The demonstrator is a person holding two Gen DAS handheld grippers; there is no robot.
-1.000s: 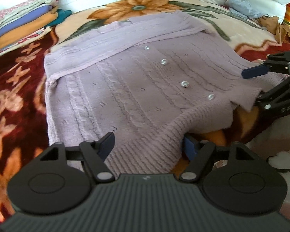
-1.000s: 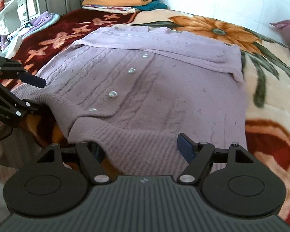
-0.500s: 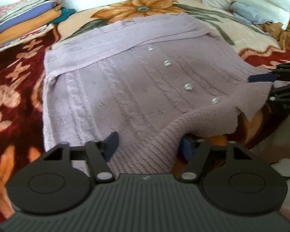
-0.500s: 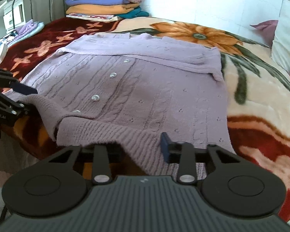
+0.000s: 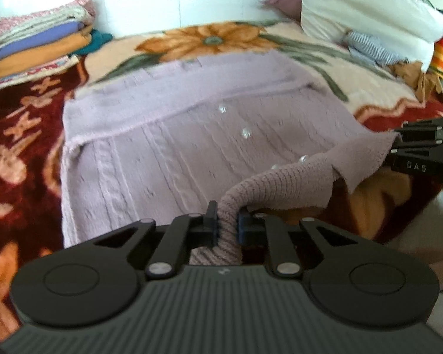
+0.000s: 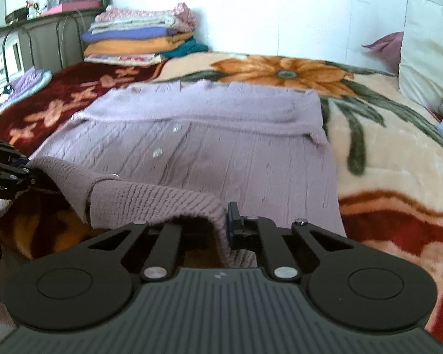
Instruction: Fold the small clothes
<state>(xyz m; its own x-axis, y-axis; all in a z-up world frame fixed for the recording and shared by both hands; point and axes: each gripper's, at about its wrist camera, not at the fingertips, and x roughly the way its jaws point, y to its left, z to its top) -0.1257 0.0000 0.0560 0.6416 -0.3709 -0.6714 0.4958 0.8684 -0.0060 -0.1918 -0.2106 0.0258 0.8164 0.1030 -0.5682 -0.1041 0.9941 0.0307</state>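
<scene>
A lilac knitted cardigan (image 5: 192, 135) with clear buttons lies spread on the bed; it also shows in the right wrist view (image 6: 221, 135). My left gripper (image 5: 226, 224) is shut on the ribbed bottom hem at its left corner and holds it raised off the bed. My right gripper (image 6: 221, 227) is shut on the hem at the right corner, also raised. The hem sags between them. Each gripper shows in the other's view: the right one (image 5: 422, 153), the left one (image 6: 6, 174).
A flowered blanket (image 6: 384, 153) covers the bed. A stack of folded clothes (image 5: 35, 44) sits at the far left by the wall. A white pillow (image 5: 366, 17) and loose clothes (image 5: 369, 47) lie at the far right. A shelf (image 6: 44, 38) stands beyond the bed.
Both grippers have closed on the cardigan's bottom hem and lifted it off the bed. Both views have tilted up toward the wall.
</scene>
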